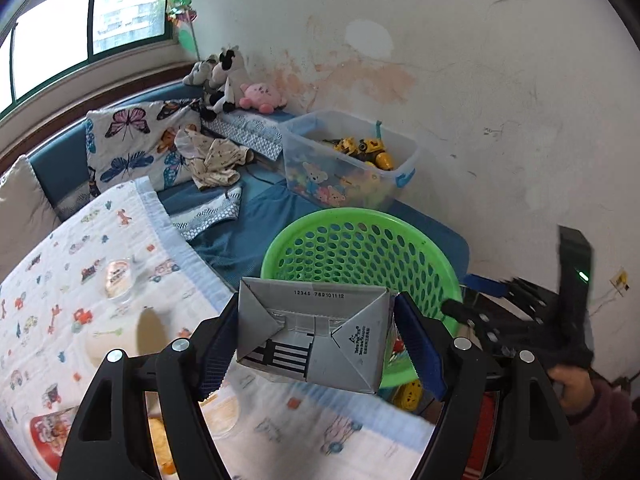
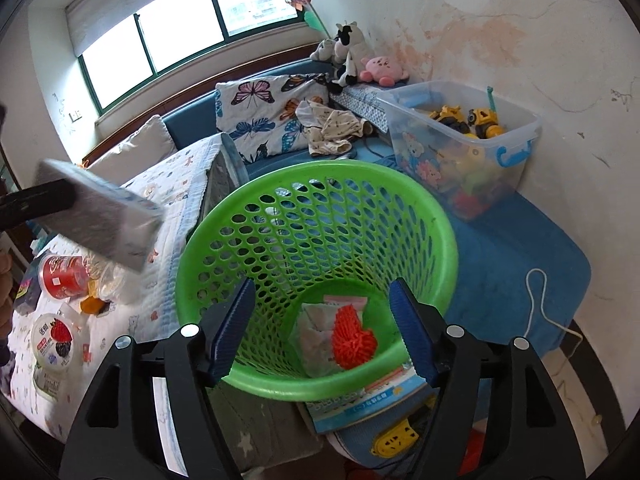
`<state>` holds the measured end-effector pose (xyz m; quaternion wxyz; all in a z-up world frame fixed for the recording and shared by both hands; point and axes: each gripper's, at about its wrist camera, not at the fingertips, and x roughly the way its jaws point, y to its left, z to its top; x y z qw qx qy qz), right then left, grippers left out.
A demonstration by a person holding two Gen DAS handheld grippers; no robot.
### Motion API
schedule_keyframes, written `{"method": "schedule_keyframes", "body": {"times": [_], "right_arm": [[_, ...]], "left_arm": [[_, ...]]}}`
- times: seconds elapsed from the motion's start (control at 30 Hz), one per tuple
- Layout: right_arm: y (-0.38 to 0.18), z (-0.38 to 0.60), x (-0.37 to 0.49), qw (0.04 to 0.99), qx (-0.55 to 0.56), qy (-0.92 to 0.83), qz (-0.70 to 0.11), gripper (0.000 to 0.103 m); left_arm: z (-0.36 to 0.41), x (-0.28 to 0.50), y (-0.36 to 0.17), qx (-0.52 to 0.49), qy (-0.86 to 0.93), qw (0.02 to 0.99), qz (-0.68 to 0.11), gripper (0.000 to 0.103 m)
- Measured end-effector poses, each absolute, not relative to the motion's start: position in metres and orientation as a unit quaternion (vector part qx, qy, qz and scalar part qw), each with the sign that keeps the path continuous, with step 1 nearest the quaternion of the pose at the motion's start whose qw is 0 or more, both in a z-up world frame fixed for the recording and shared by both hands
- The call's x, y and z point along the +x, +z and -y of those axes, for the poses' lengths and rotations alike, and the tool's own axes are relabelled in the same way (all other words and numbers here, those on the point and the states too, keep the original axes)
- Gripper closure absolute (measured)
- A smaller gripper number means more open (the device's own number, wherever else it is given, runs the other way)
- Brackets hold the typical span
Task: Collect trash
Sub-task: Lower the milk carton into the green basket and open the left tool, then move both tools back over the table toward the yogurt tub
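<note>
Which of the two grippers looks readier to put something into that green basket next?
The left. The left gripper already holds the grey carton, with the green basket just beyond it. The right gripper hangs open and empty over the basket.

We see black plastic grippers — left gripper (image 1: 316,344), right gripper (image 2: 326,330) — blue ribbed pads (image 2: 234,328), silver screws (image 2: 189,331), maroon sleeve (image 1: 608,408).

Toy bin (image 2: 464,148), butterfly pillow (image 2: 264,120)

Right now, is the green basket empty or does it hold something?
Not empty. The green basket holds an orange mesh piece and a pale wrapper at its bottom.
</note>
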<state>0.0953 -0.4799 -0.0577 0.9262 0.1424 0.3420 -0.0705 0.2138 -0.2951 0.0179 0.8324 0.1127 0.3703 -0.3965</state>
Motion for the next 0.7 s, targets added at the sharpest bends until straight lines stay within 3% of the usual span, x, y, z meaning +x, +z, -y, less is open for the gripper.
{"method": "schedule_keyframes", "body": {"times": [0.37, 0.43, 0.7], "right_arm": [[-0.064, 0.485, 0.075, 0.925, 0.157, -0.071, -0.339, 0.031], [-0.066, 0.485, 0.073, 0.924, 0.160, -0.070, -0.340, 0.031], [-0.060, 0.474, 0.066, 0.927, 0.159, -0.052, -0.334, 0.031]], "left_arm": [[0.353, 0.228, -0.014, 0.091, -0.384, 0.821, -0.413, 0.026], [0.352, 0.227, -0.016, 0.070, -0.389, 0.819, -0.416, 0.019], [0.327, 0.208, 0.000, 0.072, -0.376, 0.838, -0.388, 0.019]]}}
